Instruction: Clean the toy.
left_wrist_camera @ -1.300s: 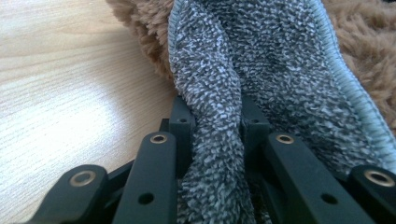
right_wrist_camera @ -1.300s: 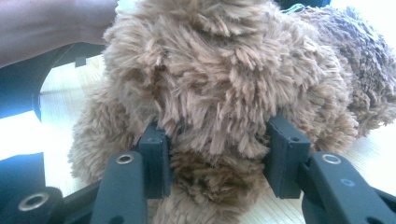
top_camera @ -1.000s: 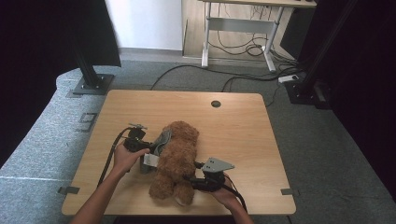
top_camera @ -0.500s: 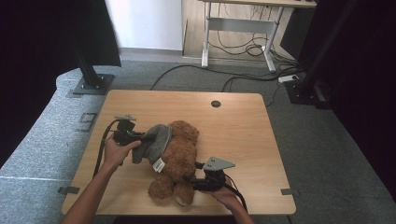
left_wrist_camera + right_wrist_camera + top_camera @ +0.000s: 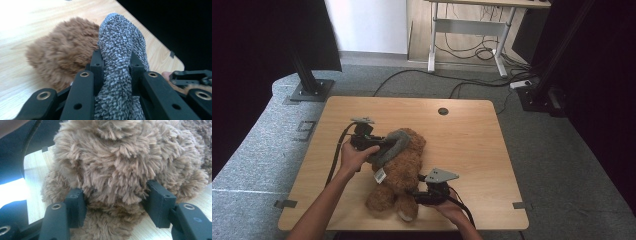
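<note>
A brown teddy bear (image 5: 404, 165) lies on the wooden table (image 5: 472, 135) with its head toward the far side. My left gripper (image 5: 384, 146) is shut on a grey knitted cloth (image 5: 394, 145) beside the bear's head. In the left gripper view that grey cloth (image 5: 120, 50) is bunched between the jaws, with the bear (image 5: 62, 52) behind it. My right gripper (image 5: 417, 196) sits at the bear's lower end. Its jaws have just been closing, and its pads (image 5: 75, 205) press into the bear's fur (image 5: 125, 157).
A white tag (image 5: 379, 175) hangs from the bear's left side. A round cable hole (image 5: 442, 111) sits near the table's far edge. Bare wood lies to the right of the bear. A black stand base (image 5: 309, 90) and a desk frame (image 5: 467, 45) stand on the floor beyond.
My left gripper has lifted with the grey cloth, which now arches up by the bear's head. The white tag has come into sight. The right gripper stays put.
</note>
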`<control>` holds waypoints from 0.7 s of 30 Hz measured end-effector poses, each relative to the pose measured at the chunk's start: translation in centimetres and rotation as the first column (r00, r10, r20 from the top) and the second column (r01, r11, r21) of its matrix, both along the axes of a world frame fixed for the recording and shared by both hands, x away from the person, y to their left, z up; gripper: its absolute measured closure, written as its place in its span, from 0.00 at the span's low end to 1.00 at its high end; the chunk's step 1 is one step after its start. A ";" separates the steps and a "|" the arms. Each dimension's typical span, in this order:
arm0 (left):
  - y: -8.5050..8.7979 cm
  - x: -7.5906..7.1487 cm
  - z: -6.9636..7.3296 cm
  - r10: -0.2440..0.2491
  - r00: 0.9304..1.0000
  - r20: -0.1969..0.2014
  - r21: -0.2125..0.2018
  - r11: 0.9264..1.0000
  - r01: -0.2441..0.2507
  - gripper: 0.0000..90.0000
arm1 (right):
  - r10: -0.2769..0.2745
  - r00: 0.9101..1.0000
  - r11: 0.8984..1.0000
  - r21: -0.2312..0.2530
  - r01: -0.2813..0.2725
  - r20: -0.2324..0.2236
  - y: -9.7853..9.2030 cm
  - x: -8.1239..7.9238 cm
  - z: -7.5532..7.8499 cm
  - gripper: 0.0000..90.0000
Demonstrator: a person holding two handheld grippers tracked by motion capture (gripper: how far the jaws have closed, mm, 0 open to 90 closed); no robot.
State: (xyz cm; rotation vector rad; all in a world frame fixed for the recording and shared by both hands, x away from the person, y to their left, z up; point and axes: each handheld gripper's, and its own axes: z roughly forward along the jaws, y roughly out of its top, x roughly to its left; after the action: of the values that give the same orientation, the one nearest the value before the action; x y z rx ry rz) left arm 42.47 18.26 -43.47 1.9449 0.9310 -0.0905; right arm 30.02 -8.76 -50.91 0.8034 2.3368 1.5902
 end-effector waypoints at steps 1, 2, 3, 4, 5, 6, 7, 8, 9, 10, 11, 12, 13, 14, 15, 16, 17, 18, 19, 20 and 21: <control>-0.3 0.0 -0.2 -0.003 1.000 -0.003 0.006 1.000 0.003 0.79 | 0.000 1.000 1.000 -0.003 0.000 0.001 0.0 0.0 0.0 0.44; -0.7 0.1 -0.5 -0.007 1.000 -0.004 0.016 1.000 0.007 0.79 | 0.000 1.000 1.000 -0.006 0.000 0.002 0.1 0.0 0.0 0.44; -0.9 0.1 -0.7 -0.007 1.000 -0.004 0.028 1.000 0.007 0.79 | -0.001 1.000 1.000 -0.012 0.001 0.003 0.1 0.0 0.0 0.44; -1.0 0.1 -0.8 -0.006 1.000 -0.005 0.036 0.999 0.007 0.80 | -0.002 1.000 1.000 -0.016 0.002 0.004 0.1 0.0 0.0 0.44; -1.0 0.2 -1.0 -0.006 1.000 -0.009 0.040 0.999 0.006 0.80 | -0.003 1.000 1.000 -0.021 0.003 0.005 0.1 0.0 0.0 0.44; -1.1 0.2 -1.2 -0.002 1.000 -0.017 0.048 0.999 0.003 0.80 | -0.005 1.000 1.000 -0.022 0.005 0.005 0.1 -0.1 0.0 0.44; -1.1 0.3 -1.4 0.000 1.000 -0.024 0.054 0.999 0.001 0.80 | -0.010 1.000 1.000 -0.028 0.010 0.003 0.0 -0.1 0.0 0.43; -1.1 0.3 -1.5 0.004 1.000 -0.028 0.054 0.999 -0.002 0.80 | -0.015 1.000 0.999 -0.032 0.015 -0.002 0.0 -0.1 0.0 0.42; -1.1 0.4 -1.7 0.003 0.999 -0.032 0.055 0.998 -0.002 0.80 | -0.023 1.000 0.999 -0.035 0.022 -0.007 0.0 -0.2 -0.1 0.41; -1.0 0.4 -1.7 0.006 0.999 -0.034 0.057 0.998 -0.004 0.80 | -0.032 0.999 0.999 -0.038 0.031 -0.012 -0.1 -0.2 -0.1 0.39; -1.0 0.4 -1.8 0.007 0.999 -0.035 0.058 0.998 -0.005 0.80 | -0.038 0.999 0.999 -0.040 0.037 -0.023 -0.1 -0.2 -0.2 0.35; -1.1 0.4 -1.8 0.006 0.999 -0.035 0.060 0.998 -0.004 0.80 | -0.047 0.998 0.998 -0.041 0.045 -0.035 -0.2 -0.2 -0.4 0.33; -1.1 0.3 -1.9 0.006 0.999 -0.034 0.064 0.998 -0.004 0.80 | -0.053 0.997 0.998 -0.044 0.051 -0.048 -0.2 -0.2 -0.5 0.31; -1.2 0.3 -1.9 0.009 0.999 -0.032 0.070 0.998 -0.007 0.80 | -0.061 0.996 0.997 -0.052 0.058 -0.062 -0.2 -0.2 -0.7 0.29; -1.3 0.2 -2.0 0.009 0.999 -0.034 0.072 0.997 -0.007 0.80 | -0.070 0.994 0.996 -0.065 0.064 -0.081 -0.1 -0.1 -0.9 0.26; -1.3 0.2 -2.1 0.012 0.999 -0.036 0.075 0.997 -0.009 0.80 | -0.075 0.993 0.995 -0.074 0.068 -0.097 -0.1 0.0 -1.1 0.25; -1.3 0.2 -2.2 0.014 0.999 -0.039 0.073 0.997 -0.011 0.80 | -0.076 0.990 0.995 -0.077 0.067 -0.118 0.0 0.1 -1.4 0.25; -1.3 0.2 -2.2 0.014 0.999 -0.041 0.074 0.997 -0.011 0.80 | -0.075 0.989 0.994 -0.084 0.065 -0.129 0.2 0.2 -1.6 0.25; -1.2 0.3 -2.3 0.013 0.999 -0.045 0.078 0.997 -0.010 0.80 | -0.079 0.987 0.994 -0.092 0.066 -0.138 0.4 0.4 -1.8 0.25; -1.1 0.3 -2.4 0.017 0.999 -0.048 0.076 0.997 -0.013 0.80 | -0.076 0.987 0.992 -0.107 0.061 -0.144 0.7 0.5 -2.0 0.26; -1.0 0.3 -2.5 0.017 0.999 -0.050 0.082 0.997 -0.013 0.80 | -0.077 0.986 0.991 -0.119 0.059 -0.150 1.0 0.6 -2.1 0.30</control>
State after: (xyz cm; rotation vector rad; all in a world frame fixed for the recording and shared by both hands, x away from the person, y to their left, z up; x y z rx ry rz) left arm 42.74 17.28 -45.96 2.0184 0.9959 -0.0954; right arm 30.57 -7.78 -53.06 1.0012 2.4512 1.3981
